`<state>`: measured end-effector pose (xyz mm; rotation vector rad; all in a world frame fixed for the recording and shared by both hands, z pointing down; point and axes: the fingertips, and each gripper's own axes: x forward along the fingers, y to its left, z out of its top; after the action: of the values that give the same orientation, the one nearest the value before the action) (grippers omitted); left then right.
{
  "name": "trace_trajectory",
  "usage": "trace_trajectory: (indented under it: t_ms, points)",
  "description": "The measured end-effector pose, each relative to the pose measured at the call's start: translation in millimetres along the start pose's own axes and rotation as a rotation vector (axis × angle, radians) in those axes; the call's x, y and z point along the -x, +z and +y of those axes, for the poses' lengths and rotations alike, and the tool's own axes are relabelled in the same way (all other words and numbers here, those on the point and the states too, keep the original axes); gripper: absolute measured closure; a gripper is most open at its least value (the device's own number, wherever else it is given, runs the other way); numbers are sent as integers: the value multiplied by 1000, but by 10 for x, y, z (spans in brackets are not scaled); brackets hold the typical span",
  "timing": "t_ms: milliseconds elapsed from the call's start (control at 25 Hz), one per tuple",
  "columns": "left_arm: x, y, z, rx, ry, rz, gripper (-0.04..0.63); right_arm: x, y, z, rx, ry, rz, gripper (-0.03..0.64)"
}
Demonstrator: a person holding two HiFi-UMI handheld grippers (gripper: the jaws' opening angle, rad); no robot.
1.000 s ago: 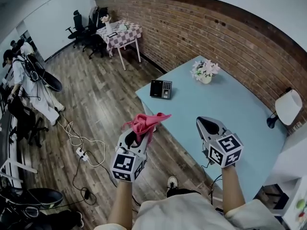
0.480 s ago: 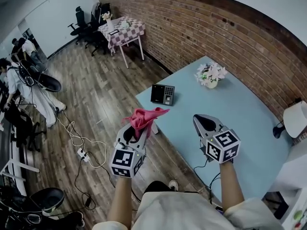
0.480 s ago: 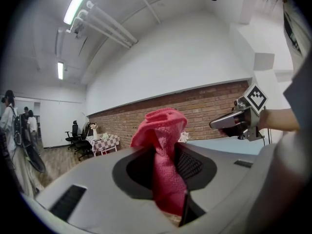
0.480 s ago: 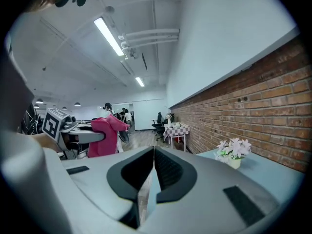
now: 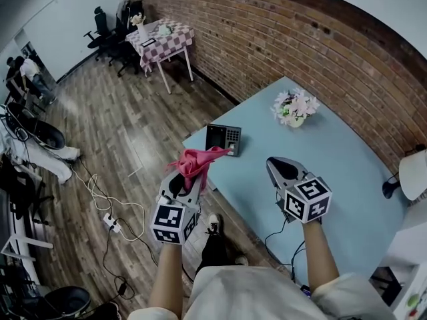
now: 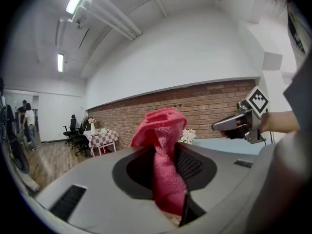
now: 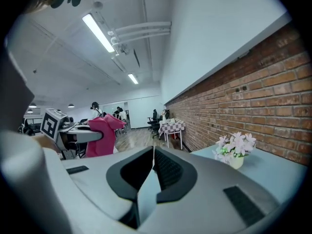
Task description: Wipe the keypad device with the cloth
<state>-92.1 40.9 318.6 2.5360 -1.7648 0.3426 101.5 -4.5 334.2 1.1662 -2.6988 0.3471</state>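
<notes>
— Whereabouts of the keypad device [image 5: 223, 139]?

— Parked on the near left corner of the light-blue table [image 5: 333, 169], just beside the edge. Well ahead of either set of jaws, touched by nothing.

— And the pink cloth [image 5: 198, 159]?

— Pinched in the left gripper [image 5: 189, 181], bunched up and poking out past the tips. Clamped firmly, judging by the left gripper view. As for the right gripper [image 5: 276, 168]: closed tight, pad against pad, nothing caught between.

— Likely trouble from here?

— Shoving the device off that corner, most probably. Sits close to the edge, looks light, and has nothing bracing it. Could also scrape the keys with bare jaw tips, with so little fabric hanging free beyond them. Worth steadying it with the right one first, probably after opening up.

— Anything seen in one view only?

— Head view alone: the keypad, the table edge, and the cables [image 5: 100, 202] on the wooden floor below. Missing from both gripper views altogether. Left gripper view alone: how deep the fabric runs down between the pads. Right gripper view alone: the closed seam of its own jaws up close, plus a side look at the held cloth.
</notes>
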Motion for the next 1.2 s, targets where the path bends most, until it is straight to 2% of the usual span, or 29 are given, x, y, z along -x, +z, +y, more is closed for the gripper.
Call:
trace_trajectory:
  t_ms: [280, 400, 720, 1000, 1200]
  points:
    - [-602, -122, 455, 11, -47, 30, 463, -671, -68, -280, 20, -49, 66, 580]
    - [-890, -191, 670, 28, -61, 44, 463, -994, -104, -364, 18, -51, 96, 540]
    - [-1686, -396, 1076, 70, -112, 74, 462, -1737, -282, -570, 17, -54, 180, 538]
    - [-2331, -758, 1248, 112, -159, 137, 462, -2375, -582, -915, 51, -45, 283, 538]
    - [-2612, -1002, 1237, 113, -206, 176, 459, -2749, -823, -1161, 40, -35, 347, 538]
